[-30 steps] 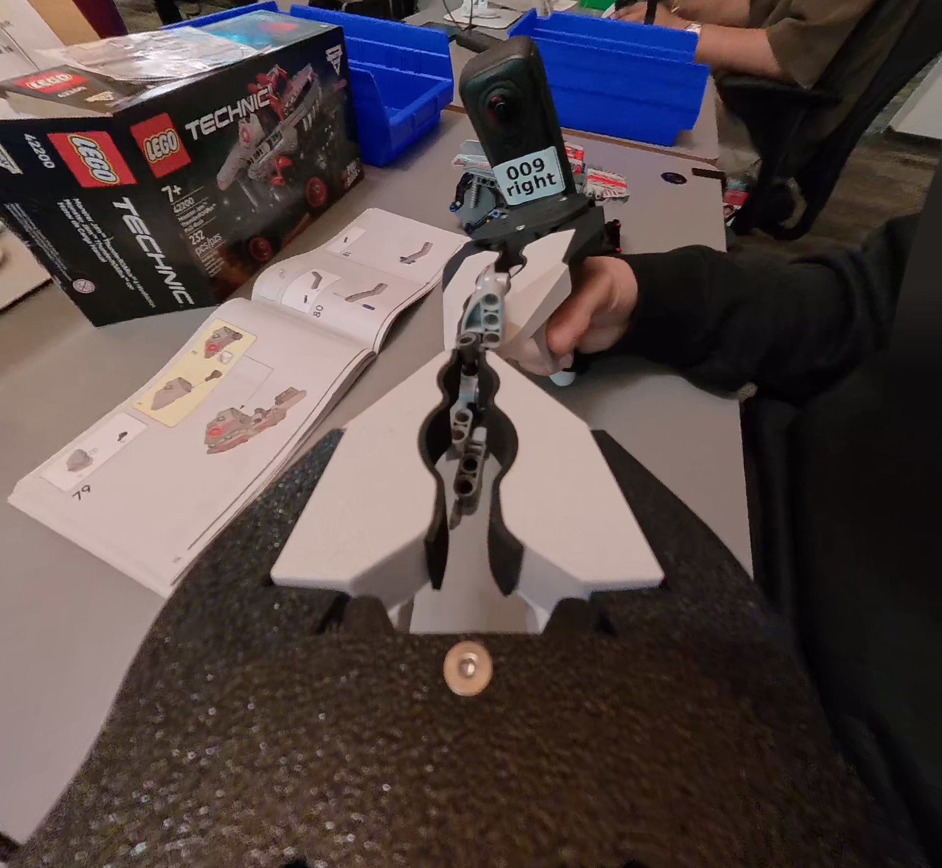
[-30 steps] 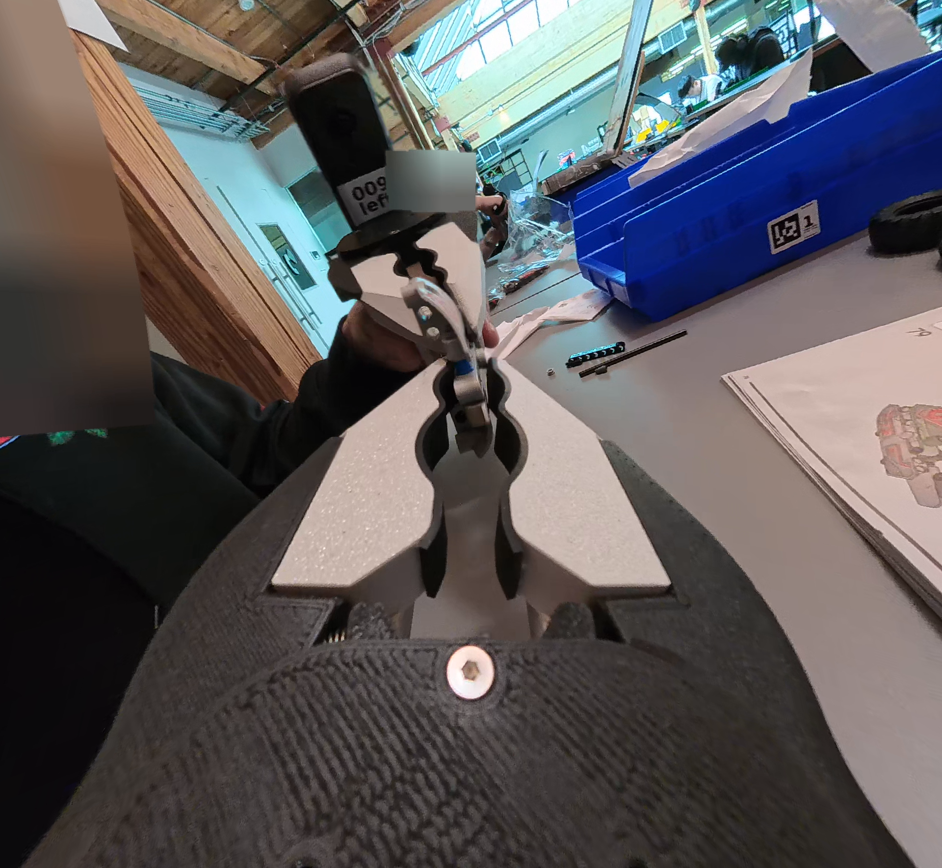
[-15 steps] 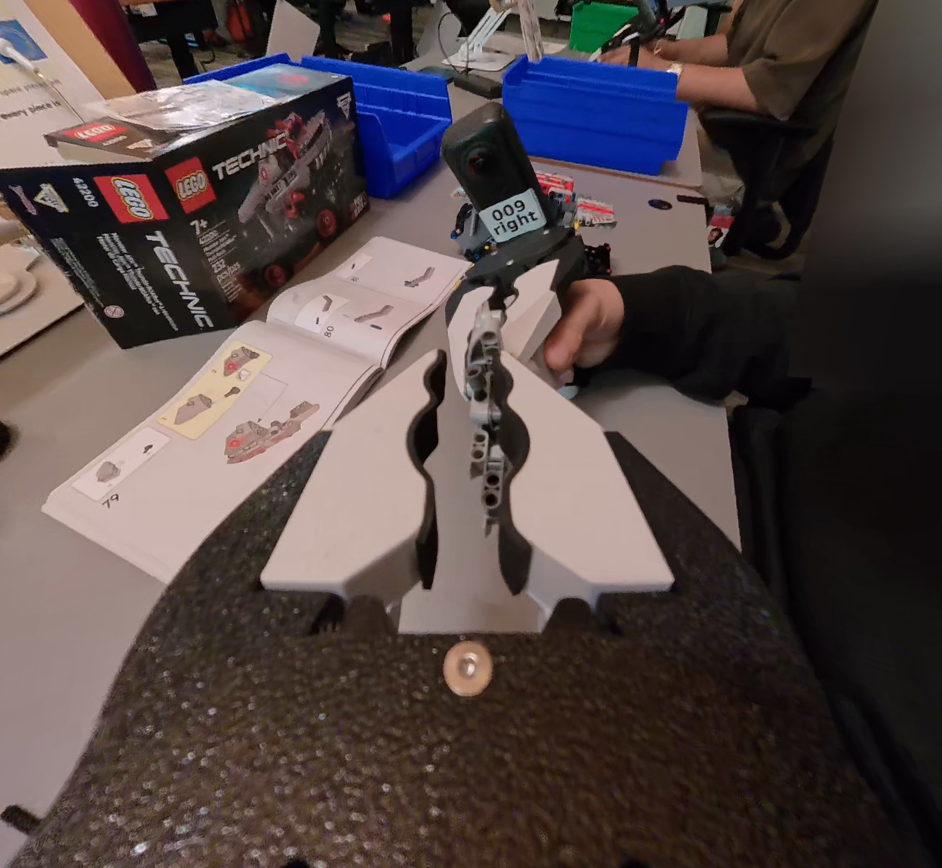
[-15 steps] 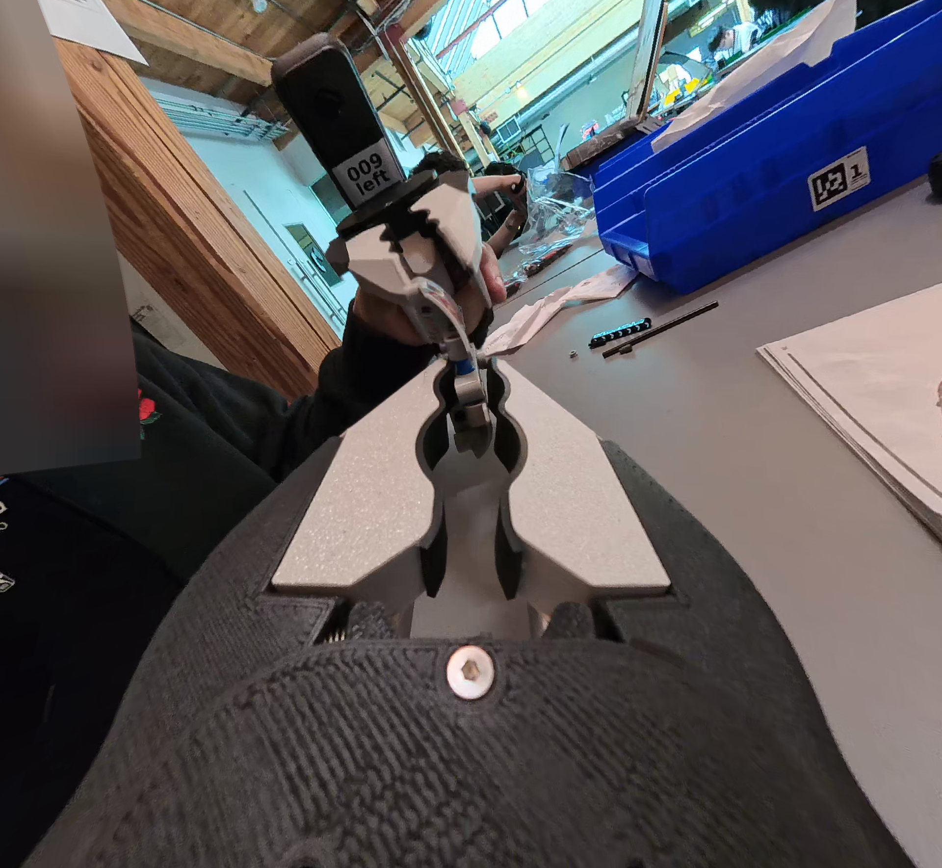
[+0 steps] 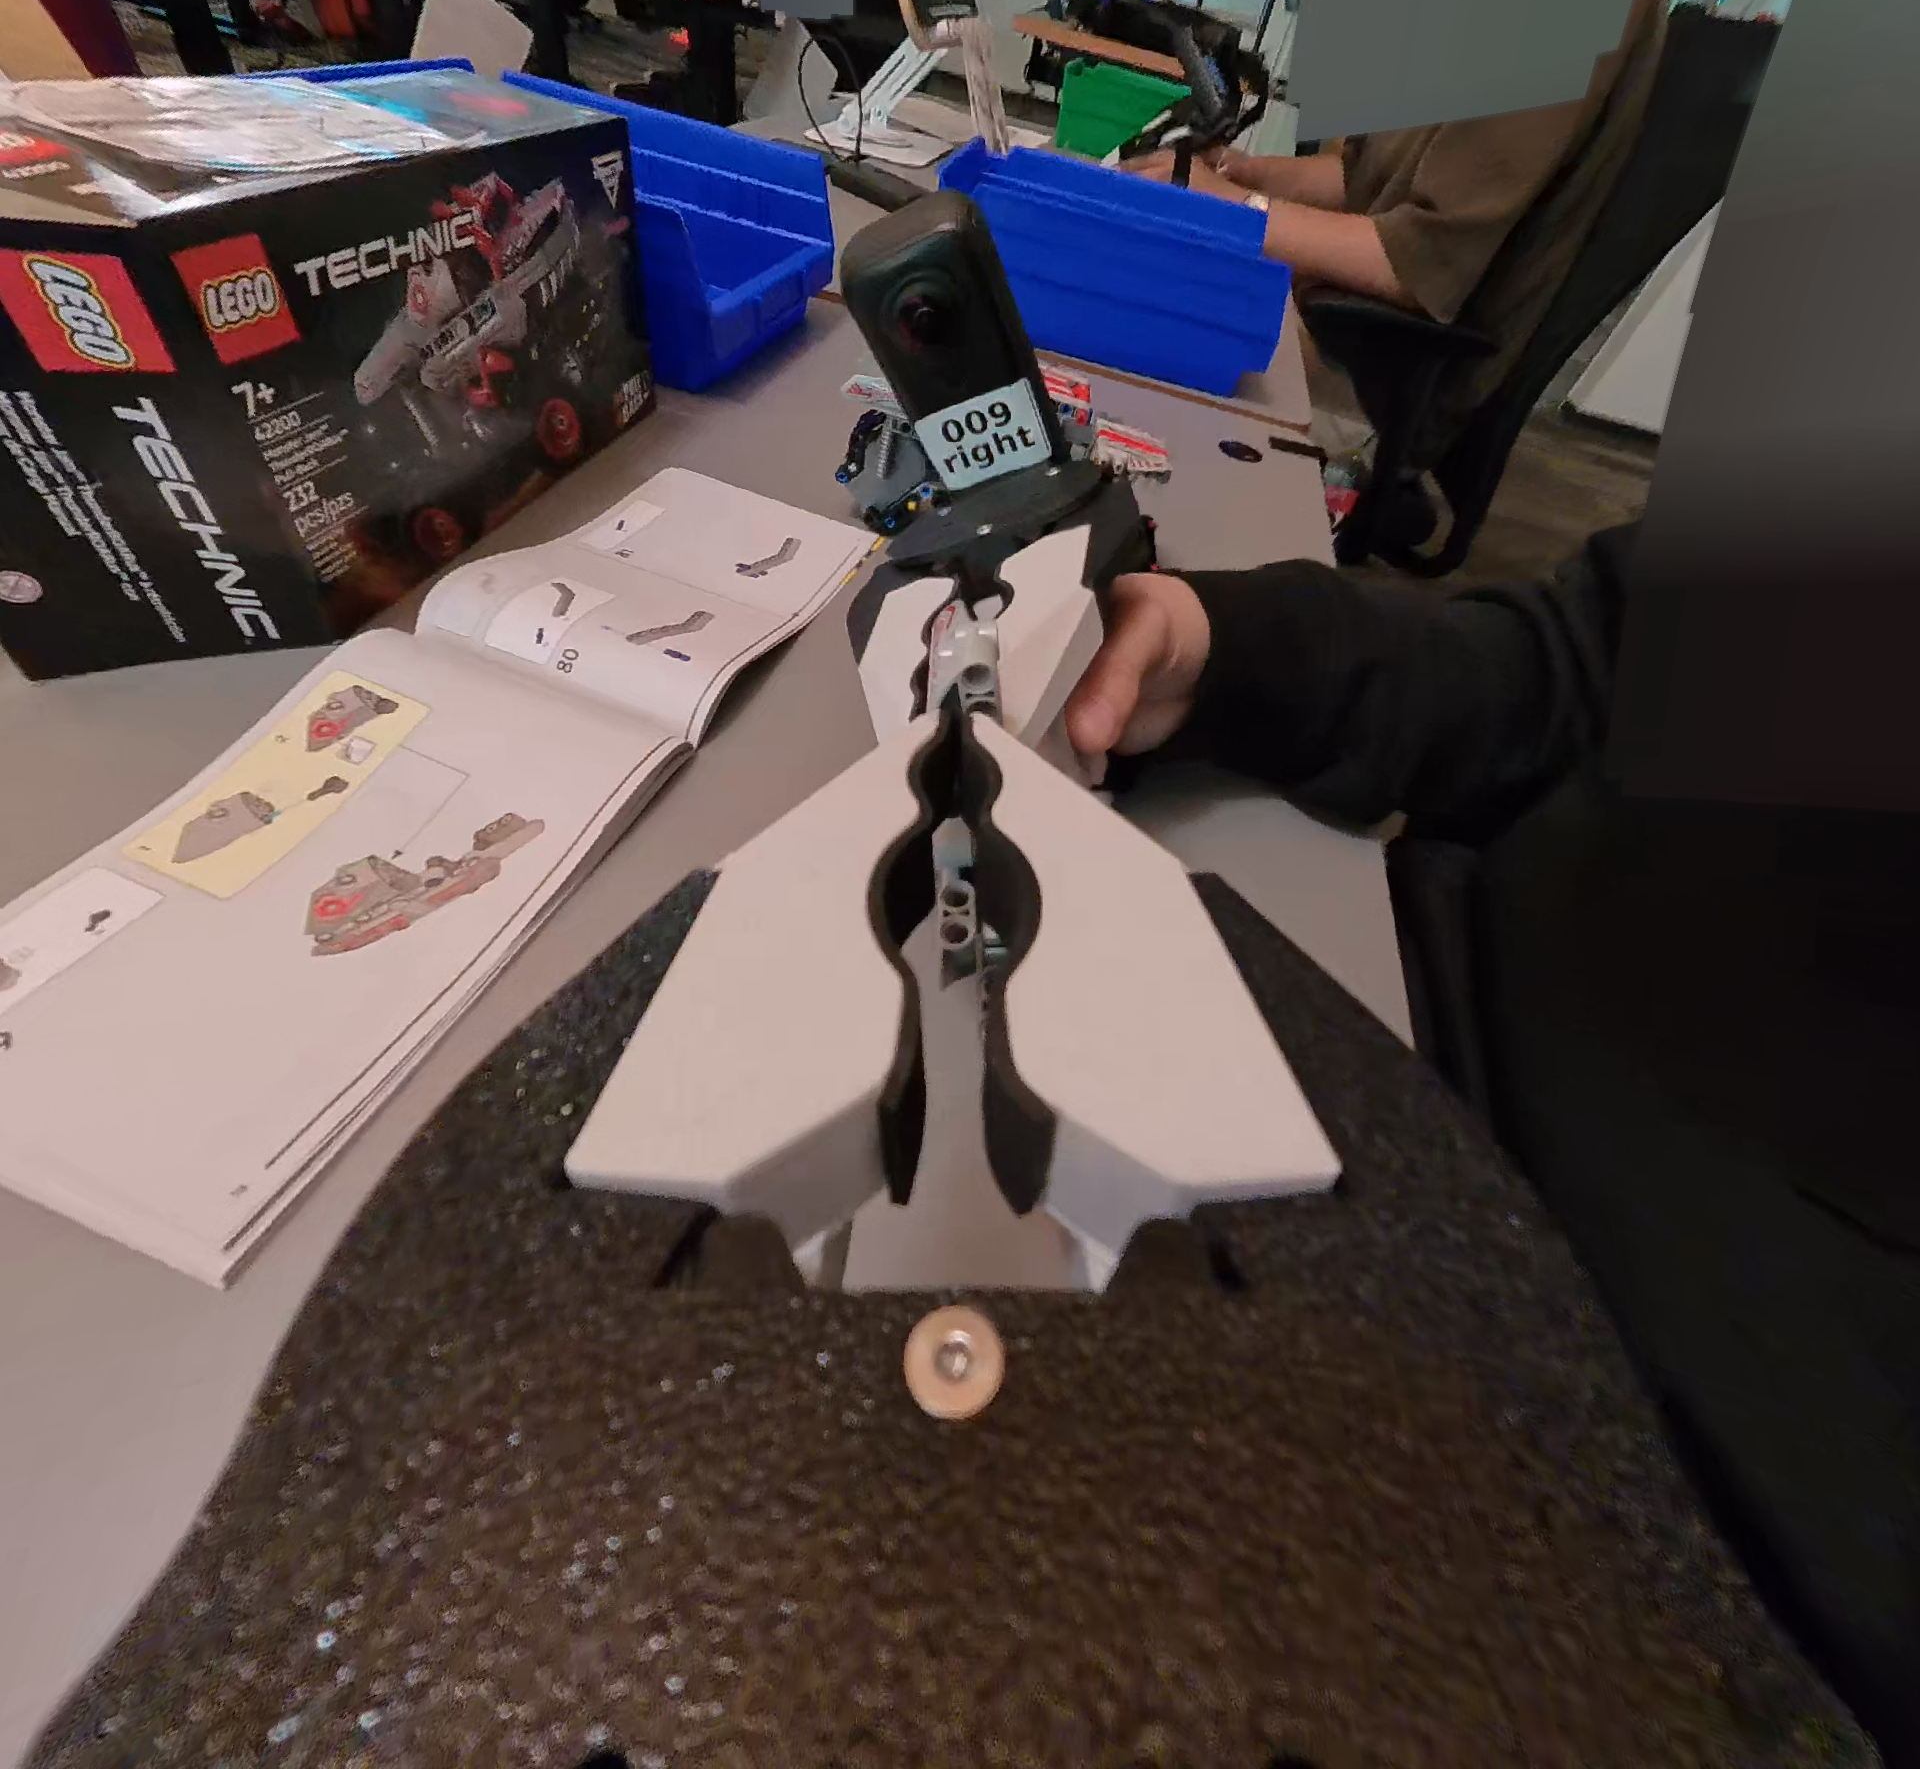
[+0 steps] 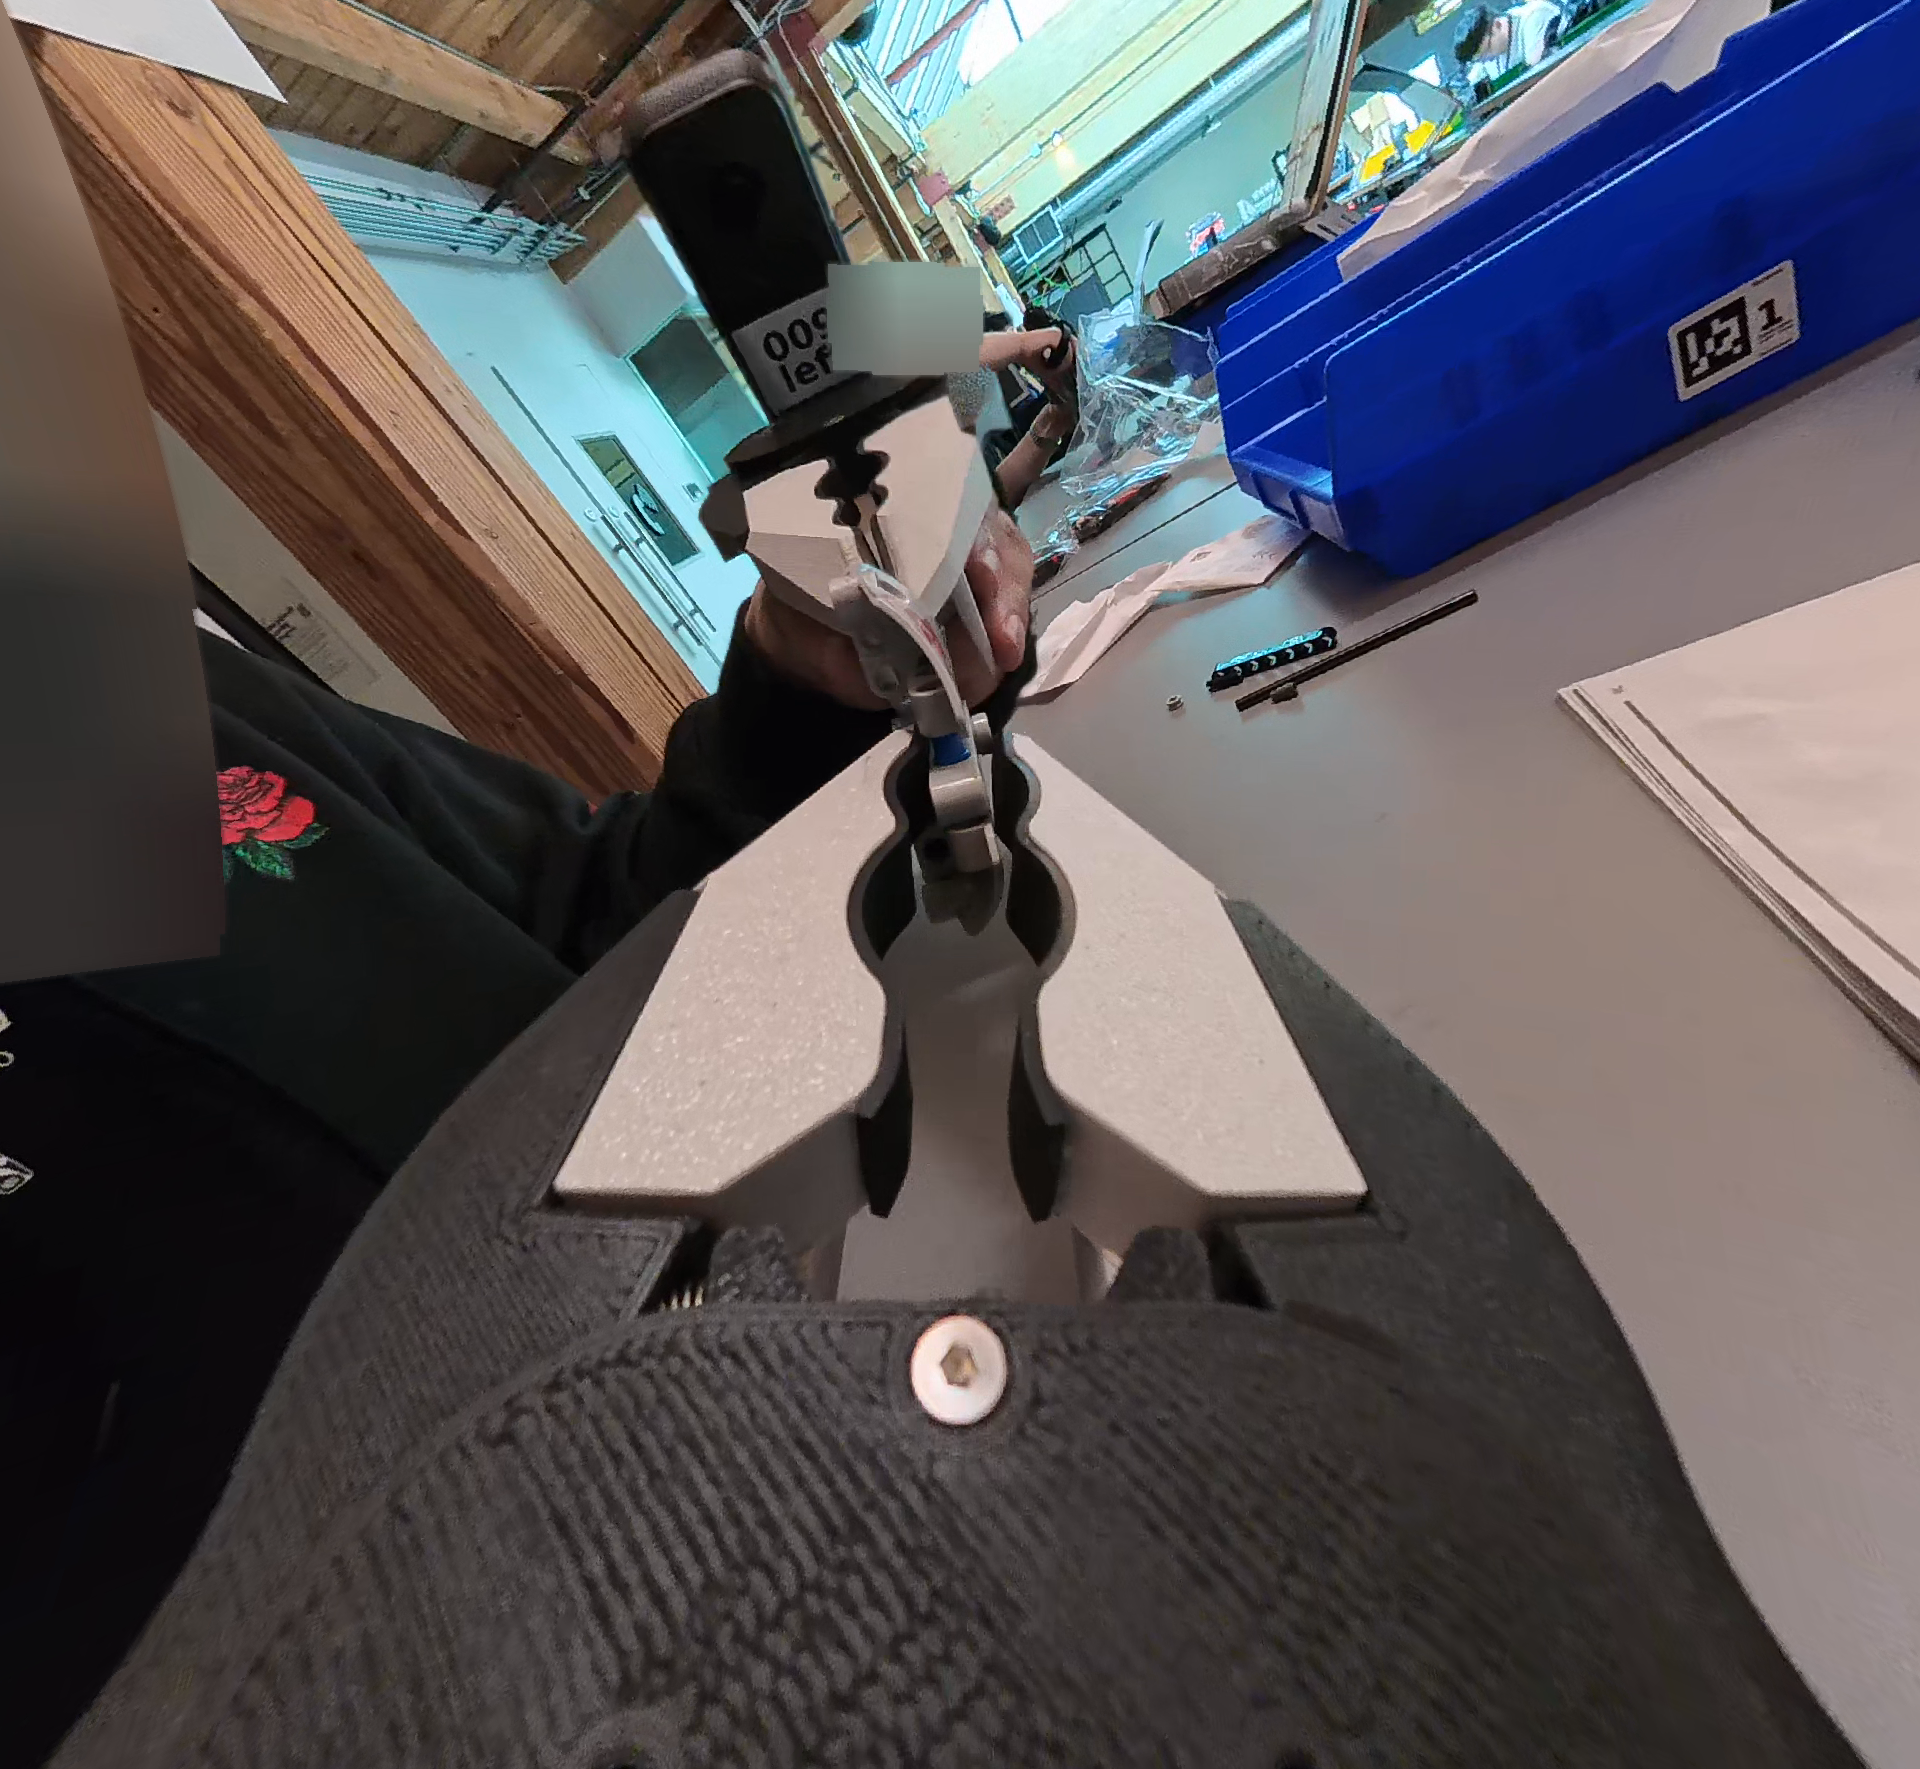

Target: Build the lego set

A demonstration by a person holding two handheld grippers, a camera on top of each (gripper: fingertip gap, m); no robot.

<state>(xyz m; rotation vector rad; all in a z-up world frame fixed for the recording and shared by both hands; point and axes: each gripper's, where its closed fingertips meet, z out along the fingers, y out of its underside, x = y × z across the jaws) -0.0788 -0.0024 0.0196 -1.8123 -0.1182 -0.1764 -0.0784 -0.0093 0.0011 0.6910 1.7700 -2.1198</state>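
Observation:
In the left wrist view my left gripper (image 5: 961, 732) is shut on a grey Technic beam (image 5: 958, 919) that runs along the slot between its fingers. My right gripper (image 5: 971, 649) faces it tip to tip and holds a light grey beam (image 5: 971, 670). In the right wrist view my right gripper (image 6: 956, 743) is shut on a grey beam with a blue pin (image 6: 951, 805). The left gripper (image 6: 883, 566) holds a grey and white piece (image 6: 883, 618) that meets it. I cannot tell whether the two pieces are joined.
A black Lego box (image 5: 312, 389) and an open instruction booklet (image 5: 364, 836) lie to the left. Blue bins (image 5: 727, 265) and a partly built model (image 5: 883, 472) stand behind. A black axle (image 6: 1361, 649) lies on the grey table (image 6: 1403, 888). A person sits at the back right (image 5: 1455, 213). My left and right fingertips are right by each other.
Half a second ago my left jaws stood apart with the beam leaning on one finger; now they have closed on it. Both grippers stay tip to tip.

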